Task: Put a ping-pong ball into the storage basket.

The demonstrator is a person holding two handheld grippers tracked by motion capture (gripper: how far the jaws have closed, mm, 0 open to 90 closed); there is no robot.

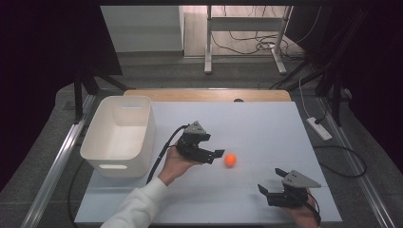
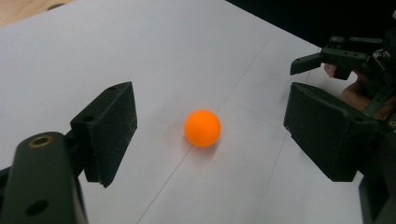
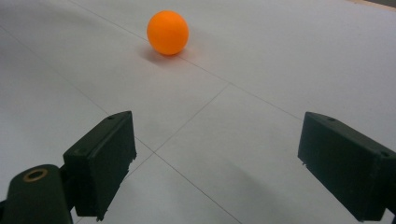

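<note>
A small orange ball (image 1: 230,160) rests on the white table sheet (image 1: 266,128) near the middle. My left gripper (image 1: 217,155) hovers just left of it, jaws open and pointing at the ball. In the left gripper view the ball (image 2: 202,128) lies a short way ahead between the two black jaws, touching neither. My right gripper (image 1: 271,183) stays low near the table's front right, open, with nothing between its jaws. From the right gripper view the ball (image 3: 167,32) sits farther off, up and left of centre. The right gripper (image 2: 322,58) also appears at the far right of the left gripper view.
A white plastic bin (image 1: 119,135) stands on the left side of the table, close to my left forearm. Cables trail from both grippers. A wooden strip (image 1: 209,95) runs along the table's far edge, and a power strip (image 1: 319,128) lies off the right side.
</note>
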